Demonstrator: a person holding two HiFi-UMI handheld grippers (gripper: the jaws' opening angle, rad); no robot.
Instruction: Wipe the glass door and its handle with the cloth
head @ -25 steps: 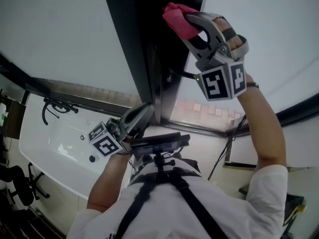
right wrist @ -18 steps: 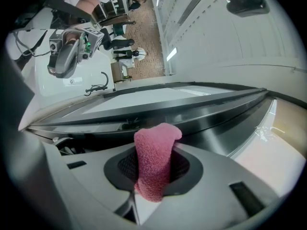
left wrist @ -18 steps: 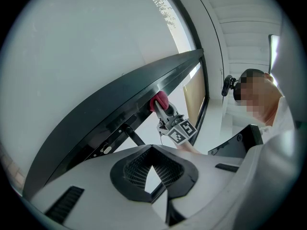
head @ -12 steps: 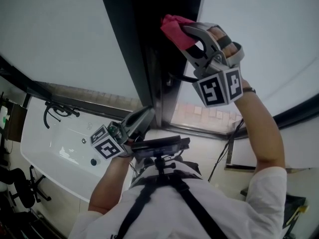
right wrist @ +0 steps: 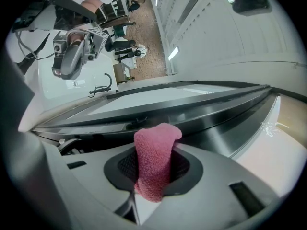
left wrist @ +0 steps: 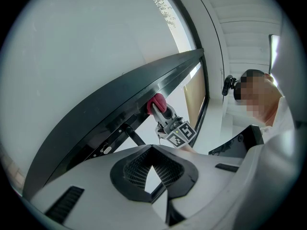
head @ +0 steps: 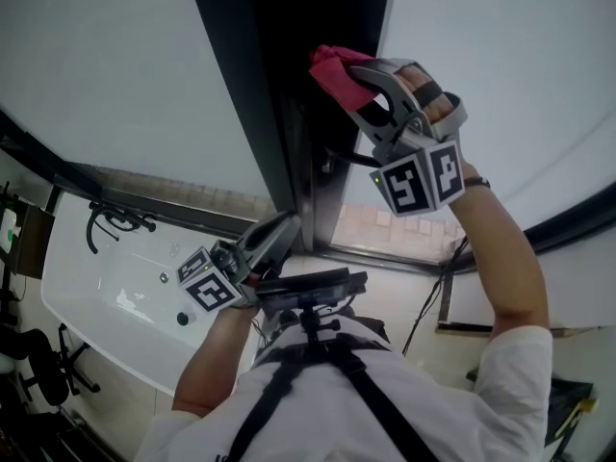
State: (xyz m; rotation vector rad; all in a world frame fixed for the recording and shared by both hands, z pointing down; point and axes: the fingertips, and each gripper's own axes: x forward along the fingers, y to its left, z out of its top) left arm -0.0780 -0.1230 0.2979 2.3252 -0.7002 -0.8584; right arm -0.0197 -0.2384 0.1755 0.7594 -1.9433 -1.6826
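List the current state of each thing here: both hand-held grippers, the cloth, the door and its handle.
Right hand-held gripper, shut on the pink cloth, raised to the door.
Pink cloth, pinched upright between the jaws, pressed on the door's dark frame.
Left hand-held gripper, shut, nothing between its jaws, held low.
Glass door, open or closed unclear.
Door handle, apart from cloth and grippers.

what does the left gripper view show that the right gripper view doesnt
Only the left gripper view: the right gripper from outside, holding the cloth against the dark door frame, and the left jaws shut on nothing. Only the right gripper view: the left gripper and the floor beyond it. Both: cloth and door frame.
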